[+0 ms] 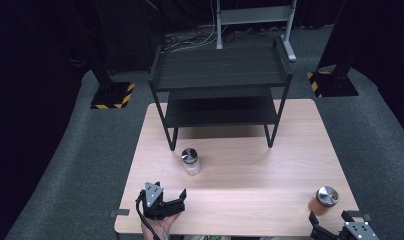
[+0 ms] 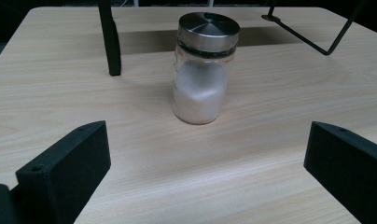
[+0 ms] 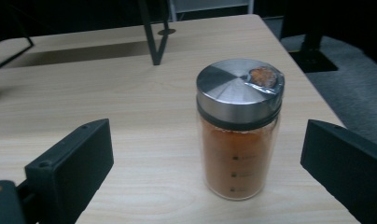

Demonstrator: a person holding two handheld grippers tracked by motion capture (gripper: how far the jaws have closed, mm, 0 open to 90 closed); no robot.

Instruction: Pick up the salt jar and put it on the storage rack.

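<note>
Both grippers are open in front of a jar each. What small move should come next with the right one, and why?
Probably ease the right gripper straight forward until its jaws flank the orange spice jar. The jar stands upright near the table's right front corner, roughly centred between the open jaws but ahead of them, so closing now would likely grip nothing.

White-powder jar [image 1: 191, 161] stands before the rack [image 1: 221, 85]; orange-powder jar [image 1: 326, 199] near right.

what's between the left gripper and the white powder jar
Nothing: in the left gripper view, bare wooden table runs from the open left gripper to the white powder jar. The high view agrees.
</note>
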